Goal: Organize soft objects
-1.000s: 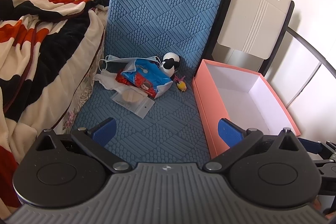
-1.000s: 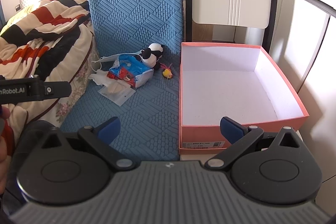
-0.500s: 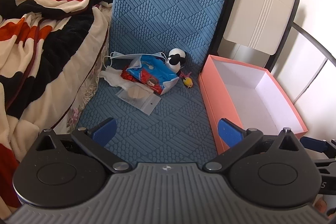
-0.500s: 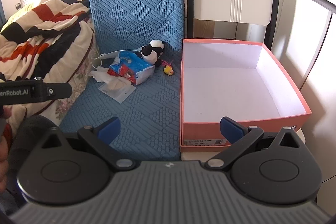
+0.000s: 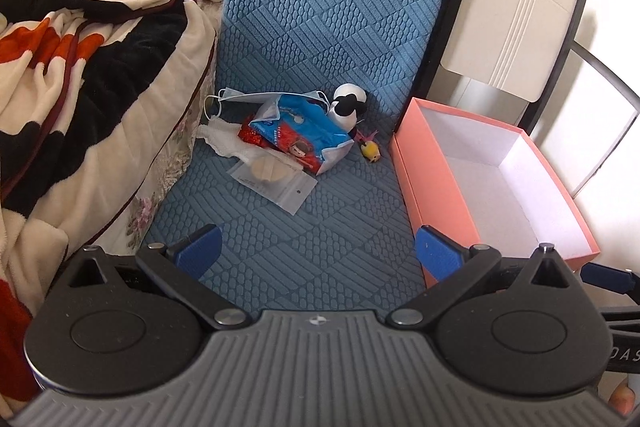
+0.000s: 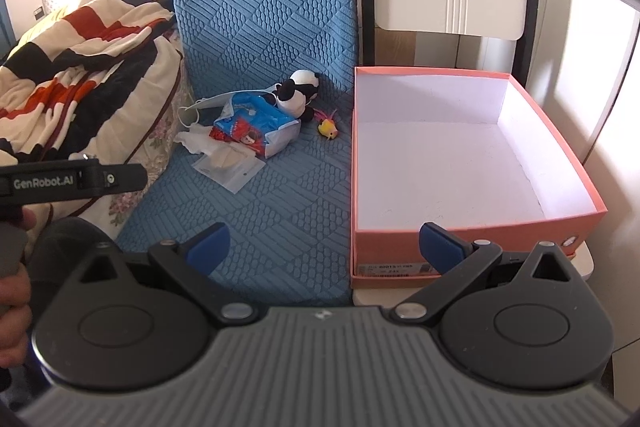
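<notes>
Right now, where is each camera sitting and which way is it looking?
Left wrist: rides on the left gripper, looks forward and down at the blue cushion with the toy pile; shows its own open blue fingers, and the pink box to the right.
Right wrist: rides on the right gripper, looks more squarely at the pink box; shows its open fingers, plus the left gripper's body and the person's hand.
Both see: panda plush, tissue pack, striped blanket.
</notes>
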Tool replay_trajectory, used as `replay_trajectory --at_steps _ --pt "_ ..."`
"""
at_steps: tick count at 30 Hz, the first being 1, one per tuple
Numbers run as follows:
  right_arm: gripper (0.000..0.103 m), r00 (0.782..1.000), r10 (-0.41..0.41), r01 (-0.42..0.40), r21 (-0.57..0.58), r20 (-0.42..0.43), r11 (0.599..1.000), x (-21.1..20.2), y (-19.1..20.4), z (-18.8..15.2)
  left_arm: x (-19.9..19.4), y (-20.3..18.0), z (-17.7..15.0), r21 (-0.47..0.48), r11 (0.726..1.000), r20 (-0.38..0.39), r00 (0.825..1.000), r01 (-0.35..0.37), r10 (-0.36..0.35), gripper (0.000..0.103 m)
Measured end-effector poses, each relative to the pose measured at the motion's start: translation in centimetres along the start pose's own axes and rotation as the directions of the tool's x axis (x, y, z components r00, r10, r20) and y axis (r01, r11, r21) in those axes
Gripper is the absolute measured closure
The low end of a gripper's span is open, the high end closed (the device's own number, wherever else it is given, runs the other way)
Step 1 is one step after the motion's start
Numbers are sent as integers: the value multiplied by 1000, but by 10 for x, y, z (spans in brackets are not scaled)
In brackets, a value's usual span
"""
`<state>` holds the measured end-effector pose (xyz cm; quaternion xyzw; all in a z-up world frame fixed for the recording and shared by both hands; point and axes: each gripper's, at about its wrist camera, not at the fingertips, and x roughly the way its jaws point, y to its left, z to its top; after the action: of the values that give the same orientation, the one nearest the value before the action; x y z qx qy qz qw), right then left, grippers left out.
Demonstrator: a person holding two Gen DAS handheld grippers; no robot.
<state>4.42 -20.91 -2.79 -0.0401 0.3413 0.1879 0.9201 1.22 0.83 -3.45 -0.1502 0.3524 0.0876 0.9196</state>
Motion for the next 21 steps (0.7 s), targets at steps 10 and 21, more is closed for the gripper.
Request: replay_trajectory --at_steps 10,21 --pt "0 999 32 -32 -7 29 999 31 8 20 28 10 16 -24 999 17 999 -27 28 0" --pt "0 997 58 -59 6 48 998 62 2 33 76 24 20 -75 997 9 1000 -22 22 0"
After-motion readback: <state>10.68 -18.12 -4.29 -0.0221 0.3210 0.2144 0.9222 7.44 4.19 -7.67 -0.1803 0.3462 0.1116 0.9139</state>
